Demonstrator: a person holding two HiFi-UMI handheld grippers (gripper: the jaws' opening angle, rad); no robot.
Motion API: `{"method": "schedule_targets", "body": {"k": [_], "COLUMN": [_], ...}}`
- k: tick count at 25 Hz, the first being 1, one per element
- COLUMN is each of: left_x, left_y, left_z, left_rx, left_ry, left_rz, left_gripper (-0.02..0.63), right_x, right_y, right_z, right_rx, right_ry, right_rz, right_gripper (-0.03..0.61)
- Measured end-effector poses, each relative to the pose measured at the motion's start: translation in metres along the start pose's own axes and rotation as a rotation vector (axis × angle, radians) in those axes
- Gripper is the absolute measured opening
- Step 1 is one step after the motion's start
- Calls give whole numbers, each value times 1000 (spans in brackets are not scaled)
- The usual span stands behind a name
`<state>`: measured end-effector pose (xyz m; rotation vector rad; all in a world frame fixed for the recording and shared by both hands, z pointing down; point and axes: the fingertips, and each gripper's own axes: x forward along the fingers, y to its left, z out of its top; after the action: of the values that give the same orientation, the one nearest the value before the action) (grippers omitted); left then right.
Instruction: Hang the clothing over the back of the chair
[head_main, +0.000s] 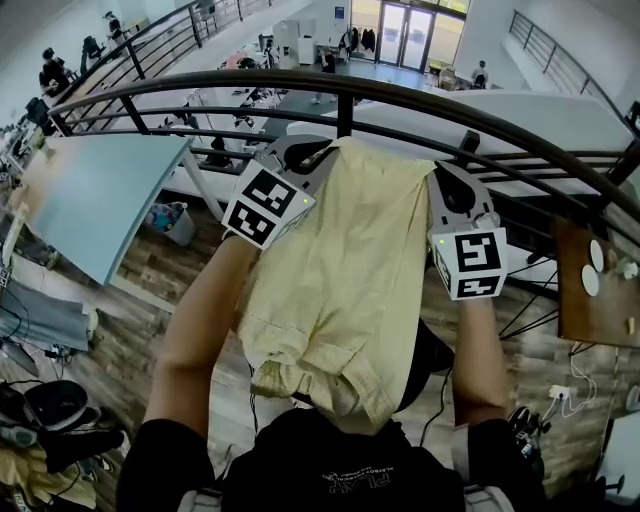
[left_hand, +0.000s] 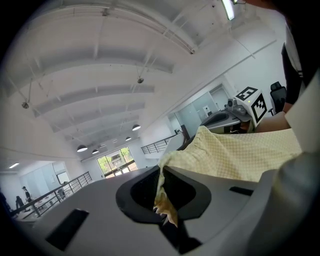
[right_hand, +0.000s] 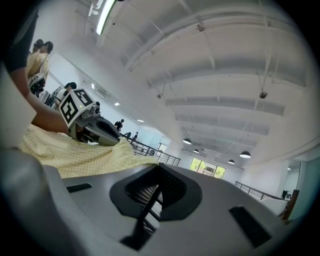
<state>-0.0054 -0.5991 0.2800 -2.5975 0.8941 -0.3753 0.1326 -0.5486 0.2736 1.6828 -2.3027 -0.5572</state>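
Clothing (head_main: 340, 270) hangs down frame centre, long axis vertical, top corners clenched by left gripper (head_main: 322, 153) and right gripper (head_main: 441, 172) (both equally near)

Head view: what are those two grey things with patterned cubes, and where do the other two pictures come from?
No robot: a person holds a two-jaw gripper in each hand; the cubes are part of them. The head view is from a camera on the person's head, looking down over a dark railing. The other pictures come from cameras riding on each gripper, looking along its jaws. The left gripper and right gripper are each shut on a top corner of a pale yellow garment hanging between them.
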Motion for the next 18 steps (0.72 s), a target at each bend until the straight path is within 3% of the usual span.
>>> {"method": "schedule_targets", "body": {"k": [9,18], "left_x": [20,20], "left_y": [16,32], "left_z": [10,39], "left_rx": [10,43], "left_ry": [-21,-76], "left_rz": [12,38], "left_gripper": [31,31], "right_x": [17,17], "right_y": [-24,-41], "right_z": [-2,29], "right_rx": [-22,-46], "right_ry": [16,-27], "right_rz": [-39,-86], "right_gripper": [21,21]}}
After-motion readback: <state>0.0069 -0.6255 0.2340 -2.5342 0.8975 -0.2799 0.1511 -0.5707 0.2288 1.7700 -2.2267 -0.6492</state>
